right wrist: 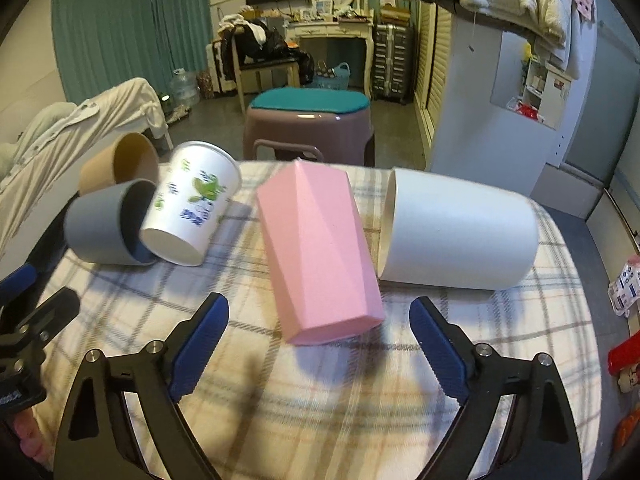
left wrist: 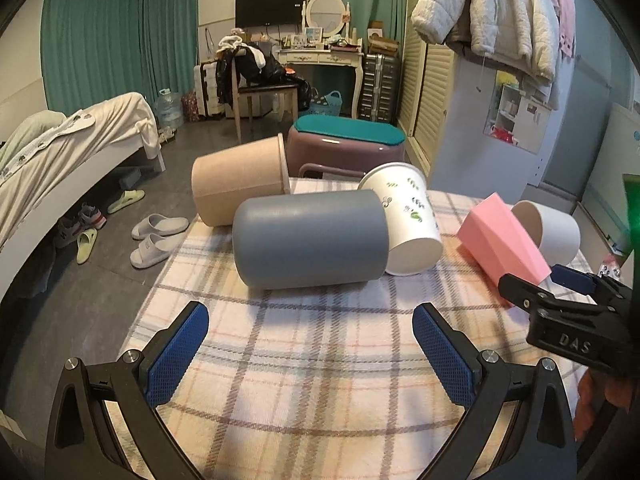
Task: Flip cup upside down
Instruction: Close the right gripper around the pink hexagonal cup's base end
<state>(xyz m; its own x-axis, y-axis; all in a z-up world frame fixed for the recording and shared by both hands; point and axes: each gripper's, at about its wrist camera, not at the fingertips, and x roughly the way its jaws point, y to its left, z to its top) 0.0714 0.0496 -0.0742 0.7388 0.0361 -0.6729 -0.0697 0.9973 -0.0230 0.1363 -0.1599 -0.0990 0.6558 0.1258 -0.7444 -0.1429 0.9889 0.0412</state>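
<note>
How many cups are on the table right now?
5, all lying on their sides: tan cup at the far left, grey-blue cup in front of it, printed paper cup beside that, pink faceted cup in the middle, white cup on the right. None seem hidden.

Right wrist view, five cups lying on their sides on the plaid-clothed desk (right wrist: 320, 400):
- Pink faceted plastic cup (right wrist: 320, 256): frame centre.
- White smooth cup (right wrist: 460, 236): right of centre, just beside the pink one.
- White paper cup with leaf print (right wrist: 192, 208): centre left.
- Grey plastic cup (right wrist: 96, 228): left, touching the paper cup.
- Tan plastic cup (right wrist: 100, 172): upper left, behind the grey one.
- Mauve stool with teal cushion (right wrist: 310, 120): upper centre, on the floor behind the desk.
</note>
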